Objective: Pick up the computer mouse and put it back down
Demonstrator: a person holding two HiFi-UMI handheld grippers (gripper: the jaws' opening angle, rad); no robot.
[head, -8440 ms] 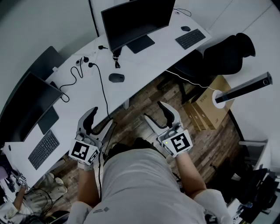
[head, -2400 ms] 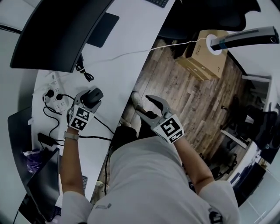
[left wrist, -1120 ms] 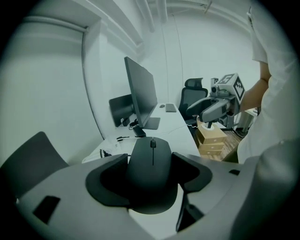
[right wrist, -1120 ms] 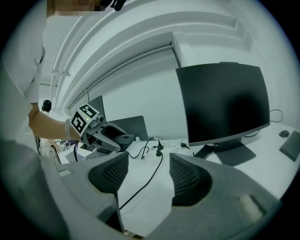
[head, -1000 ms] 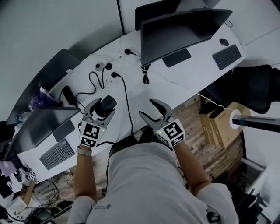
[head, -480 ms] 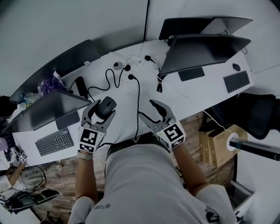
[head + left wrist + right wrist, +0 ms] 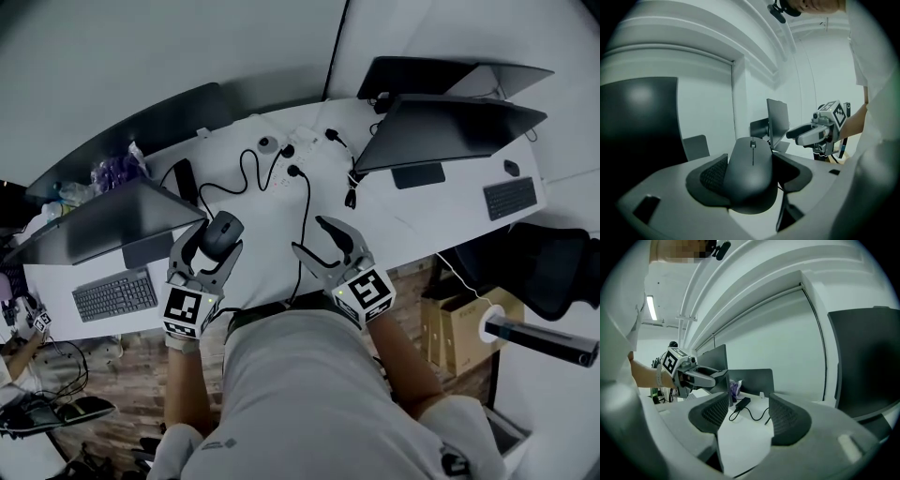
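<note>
Item one, computer mouse (image 7: 751, 171): dark, held between the pads of the left gripper (image 7: 212, 246), whose jaws are closed against its two flanks about midway along the body. In the left gripper view its long axis runs along the jaws. The scroll wheel end points away from the gripper body and the rounded heel sits nearest the camera, top face up. From the head view it hangs over the white desk (image 7: 412, 220), near the front edge. It lies between the left monitor (image 7: 112, 220) and the black cable (image 7: 305, 216), nose angled up and to the right. Item two, right gripper (image 7: 309, 236): jaws wide apart, nothing between them. Only the desk top and a cable with its power brick (image 7: 742, 402) show beyond the gap. Item three, keyboard (image 7: 112, 295): below the left monitor, well apart from both grippers. Change note: 8.4 s ago I had the mouse lying on the desk between the monitors with both grippers empty, and now the left one carries it. Against half a second ago the grip and heading look the same to me, and the right jaws are spread as before.
</note>
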